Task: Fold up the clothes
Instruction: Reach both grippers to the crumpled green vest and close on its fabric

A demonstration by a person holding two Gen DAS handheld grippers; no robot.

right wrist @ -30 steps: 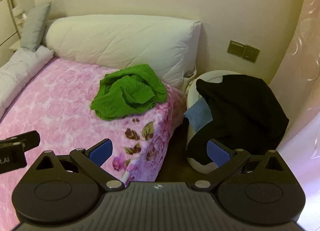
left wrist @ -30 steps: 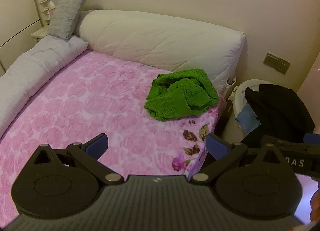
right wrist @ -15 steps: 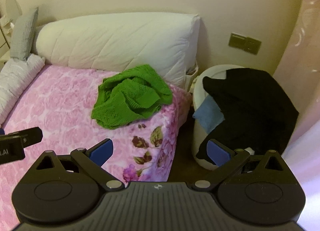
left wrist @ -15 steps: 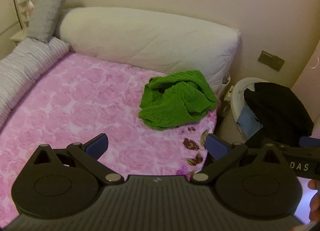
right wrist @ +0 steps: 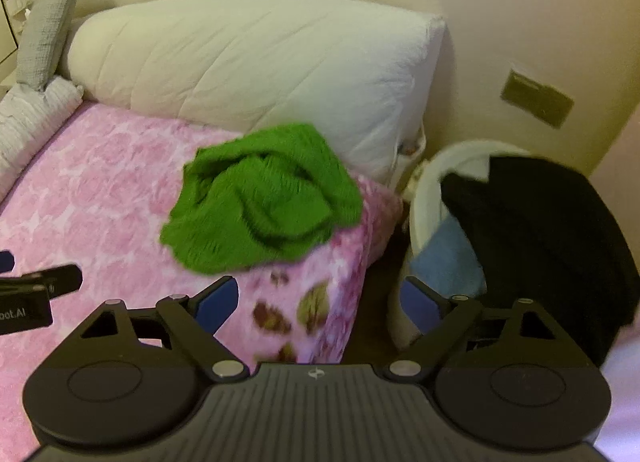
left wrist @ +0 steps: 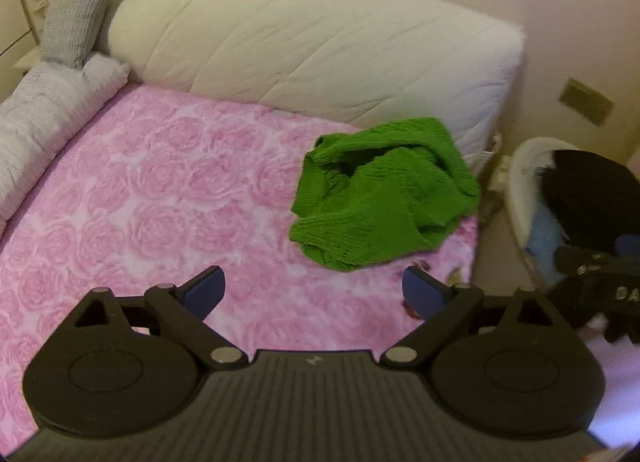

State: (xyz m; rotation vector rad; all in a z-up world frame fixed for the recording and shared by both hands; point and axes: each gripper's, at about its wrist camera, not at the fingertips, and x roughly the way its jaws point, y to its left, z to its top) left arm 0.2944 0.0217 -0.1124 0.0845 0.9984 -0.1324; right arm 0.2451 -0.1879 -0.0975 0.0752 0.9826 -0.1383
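Note:
A crumpled green knit garment (left wrist: 380,194) lies near the right corner of the pink rose-patterned bed (left wrist: 160,190); it also shows in the right wrist view (right wrist: 260,198). My left gripper (left wrist: 314,292) is open and empty, above the bed just short of the garment. My right gripper (right wrist: 318,300) is open and empty, over the bed's right edge (right wrist: 340,262), a little in front of the garment. A black garment (right wrist: 540,230) and a blue cloth (right wrist: 452,262) hang in a white basket (right wrist: 432,190) beside the bed.
A large white quilted bolster (left wrist: 312,50) lines the far side of the bed. A grey pillow (left wrist: 76,10) and a white rolled duvet (left wrist: 44,110) lie at the left. A wall plate (right wrist: 536,102) sits on the beige wall. Floor gap (right wrist: 376,302) separates bed and basket.
Both grippers have moved forward toward the green garment, which looms larger now. Both stay open and empty. The garment has not moved.

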